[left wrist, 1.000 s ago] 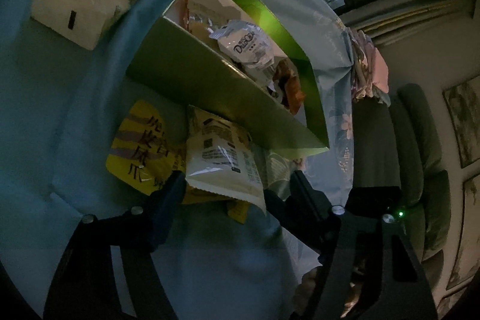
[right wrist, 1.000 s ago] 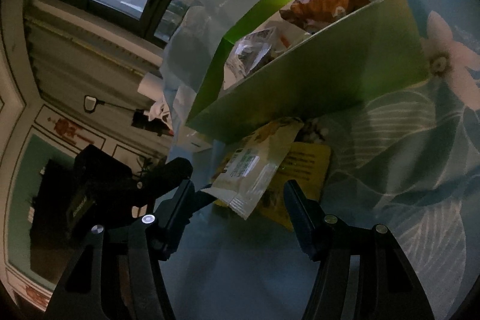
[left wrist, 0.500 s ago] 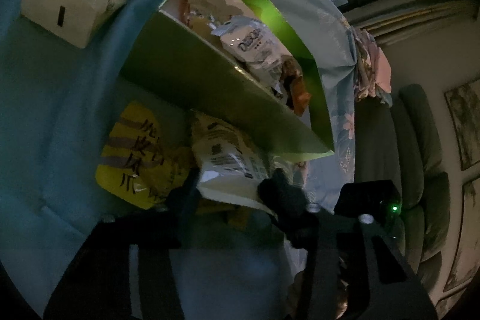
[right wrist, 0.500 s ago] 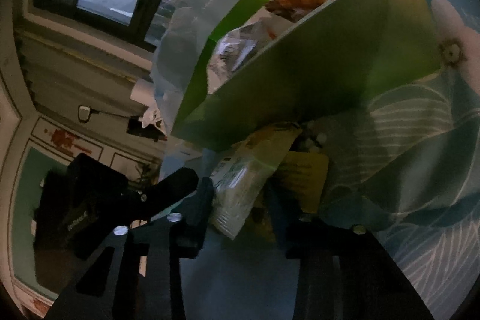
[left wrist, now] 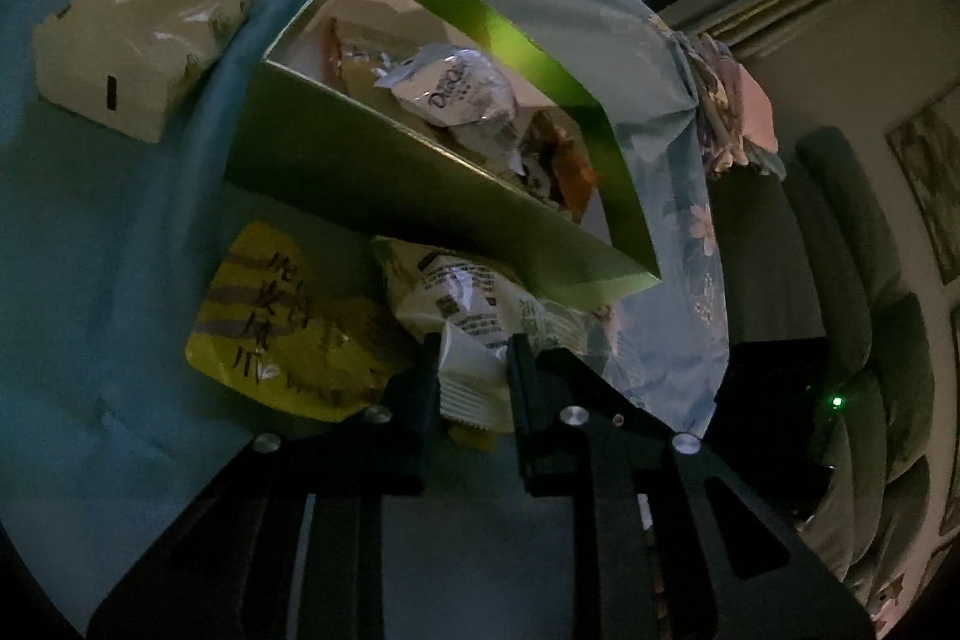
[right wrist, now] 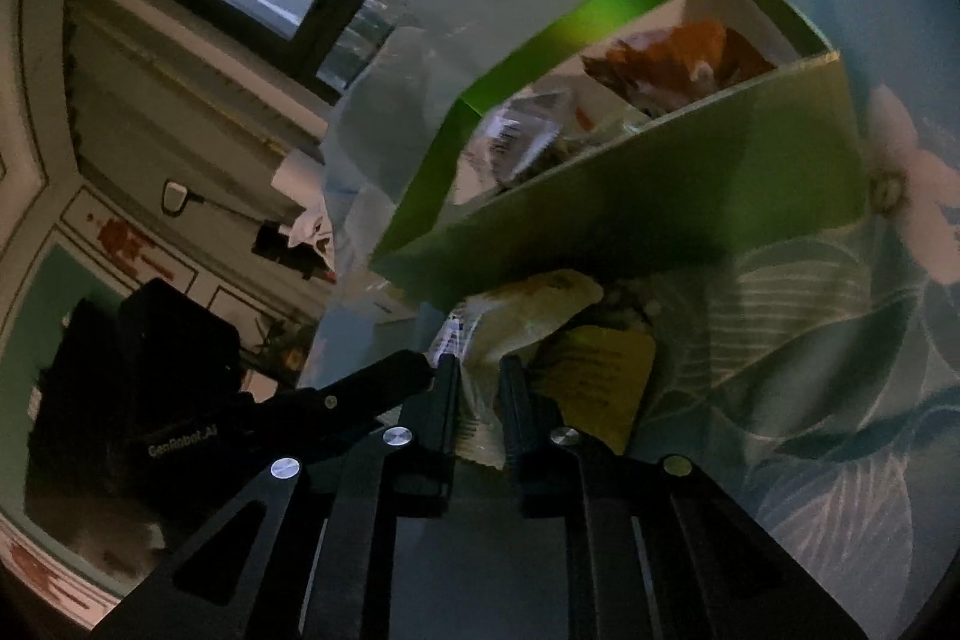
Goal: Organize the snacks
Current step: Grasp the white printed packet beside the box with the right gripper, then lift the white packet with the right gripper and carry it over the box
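White snack bag (left wrist: pixel 474 316): it lies in front of the green box (left wrist: pixel 384 172), partly on top of the yellow snack bag (left wrist: pixel 282 334).
Left gripper (left wrist: pixel 471 376): I have its jaws pinched on the near end of the white snack bag.
Right gripper (right wrist: pixel 480 400): its jaws look pinched on the same bag's crimped edge.
Green box: open, with other snack packs (left wrist: pixel 462 94) inside.
Tissue pack (left wrist: pixel 138 46): it sits beside the box, on the blue flowered cloth (right wrist: pixel 810 340).
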Available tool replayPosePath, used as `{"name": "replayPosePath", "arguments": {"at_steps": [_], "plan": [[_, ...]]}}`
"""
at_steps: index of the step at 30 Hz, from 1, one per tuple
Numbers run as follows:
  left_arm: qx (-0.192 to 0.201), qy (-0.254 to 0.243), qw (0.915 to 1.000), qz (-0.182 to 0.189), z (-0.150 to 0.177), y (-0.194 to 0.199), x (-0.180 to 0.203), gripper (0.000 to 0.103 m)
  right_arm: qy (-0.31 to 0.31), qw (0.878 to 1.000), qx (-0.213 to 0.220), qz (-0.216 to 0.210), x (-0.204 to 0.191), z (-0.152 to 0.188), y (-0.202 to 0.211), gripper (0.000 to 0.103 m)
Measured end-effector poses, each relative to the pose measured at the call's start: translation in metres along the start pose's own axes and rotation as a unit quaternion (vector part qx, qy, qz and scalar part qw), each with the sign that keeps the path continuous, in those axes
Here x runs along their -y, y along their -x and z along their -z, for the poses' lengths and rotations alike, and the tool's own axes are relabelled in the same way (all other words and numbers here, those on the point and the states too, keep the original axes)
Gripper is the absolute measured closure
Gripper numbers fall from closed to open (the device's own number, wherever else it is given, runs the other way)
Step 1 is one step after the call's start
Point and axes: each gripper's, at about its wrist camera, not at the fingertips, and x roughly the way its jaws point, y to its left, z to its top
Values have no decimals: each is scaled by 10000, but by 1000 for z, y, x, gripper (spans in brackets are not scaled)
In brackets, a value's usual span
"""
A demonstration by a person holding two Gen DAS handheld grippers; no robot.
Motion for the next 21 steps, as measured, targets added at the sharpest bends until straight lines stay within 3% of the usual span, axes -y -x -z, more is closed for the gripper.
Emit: {"name": "replayPosePath", "arguments": {"at_steps": [21], "plan": [[268,-517,9983,61,7,21,49,83,486,9977,448,-127,-38,0,51,89]]}}
